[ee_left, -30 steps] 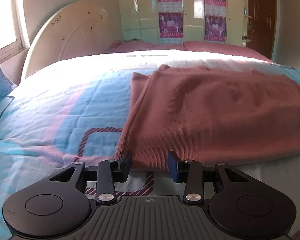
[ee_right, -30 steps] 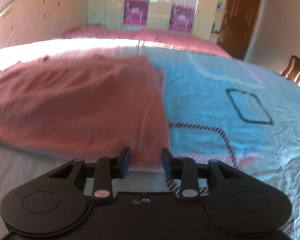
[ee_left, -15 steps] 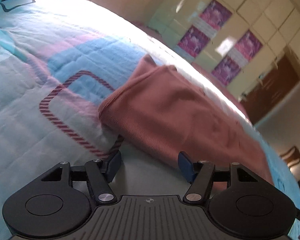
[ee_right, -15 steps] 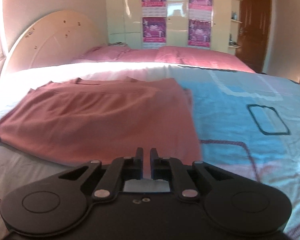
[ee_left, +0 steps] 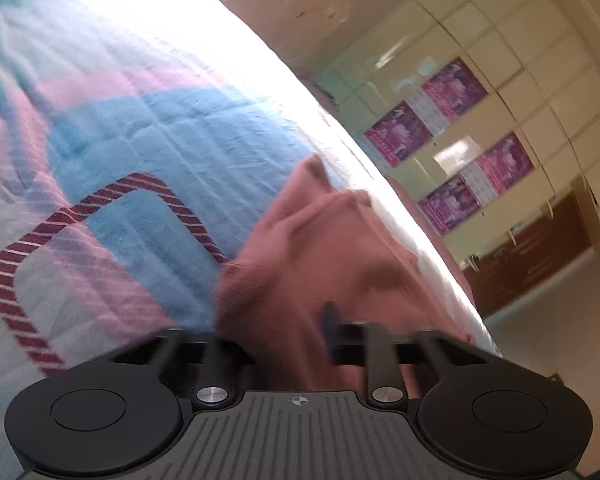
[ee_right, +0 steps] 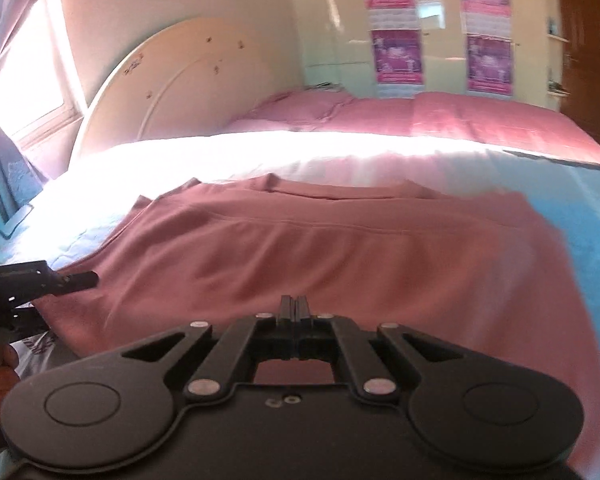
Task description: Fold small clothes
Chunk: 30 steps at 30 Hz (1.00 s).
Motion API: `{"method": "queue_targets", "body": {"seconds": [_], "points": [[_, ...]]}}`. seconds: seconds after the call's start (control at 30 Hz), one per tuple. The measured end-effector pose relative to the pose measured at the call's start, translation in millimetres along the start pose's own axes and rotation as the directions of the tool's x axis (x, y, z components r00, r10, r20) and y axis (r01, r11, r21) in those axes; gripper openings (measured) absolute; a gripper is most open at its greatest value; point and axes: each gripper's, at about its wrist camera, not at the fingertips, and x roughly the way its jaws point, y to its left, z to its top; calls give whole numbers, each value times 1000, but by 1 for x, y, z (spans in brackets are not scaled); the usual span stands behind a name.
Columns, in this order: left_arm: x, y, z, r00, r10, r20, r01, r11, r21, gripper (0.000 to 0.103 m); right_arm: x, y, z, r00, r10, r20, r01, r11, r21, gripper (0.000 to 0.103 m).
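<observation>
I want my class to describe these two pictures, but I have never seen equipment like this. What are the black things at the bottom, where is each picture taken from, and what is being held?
There is no robot: a person holds a hand tool with two jaws in each hand, and a wide-angle camera on each tool looks along them. One picture comes from the left gripper, the other from the right gripper. A pink garment lies on a patterned bedspread. The left jaws have just been closing, with a bunched corner of the garment between them. The right jaws are shut at its near hem; whether they pinch cloth cannot be seen.
</observation>
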Motion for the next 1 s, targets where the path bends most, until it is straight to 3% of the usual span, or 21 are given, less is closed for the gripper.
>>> {"method": "queue_targets", "body": {"seconds": [0.07, 0.2, 0.3, 0.33, 0.4, 0.47, 0.53, 0.6, 0.77, 0.9, 1.0], "points": [[-1, -1, 2, 1000, -14, 17, 14, 1000, -16, 9, 14, 4, 2, 1000, 18, -11, -18, 1000, 3, 1], [-14, -15, 0, 995, -63, 72, 59, 997, 57, 9, 41, 4, -5, 997, 11, -78, -11, 1000, -11, 0], [-6, -11, 2, 999, 4, 52, -7, 998, 62, 12, 40, 3, -5, 997, 10, -77, -10, 1000, 1, 0], [-2, -8, 3, 999, 26, 41, -28, 998, 52, 21, 38, 4, -3, 998, 10, -66, -10, 1000, 2, 2], [1, -2, 3, 999, 16, 50, -17, 1000, 21, 22, 33, 6, -1, 999, 19, -44, -19, 1000, 1, 2], [3, -1, 4, 998, 25, 60, -25, 1000, 0, 22, 44, 5, -6, 995, 3, -98, -4, 1000, -10, 0], [8, -5, 5, 998, 35, 61, -35, 999, -12, 21, 47, 5, -7, 996, 4, -89, -6, 1000, -21, 0], [14, -21, 6, 995, 92, 41, -95, 992, 85, 9, 47, 4, -6, 995, 7, -97, -9, 1000, -22, 0], [14, -66, 7, 983, 176, 61, -185, 953, 241, 8, 49, 3, -7, 996, 16, -91, -20, 999, -34, 0], [2, -88, 9, 982, 178, 71, -191, 936, 295, 8, 46, -9, 1, 995, 64, -80, -61, 997, 42, 2], [-9, -109, 8, 986, 152, 75, -168, 931, 324, 8, 24, -27, 5, 998, 69, -5, -68, 991, 111, 5]]}}
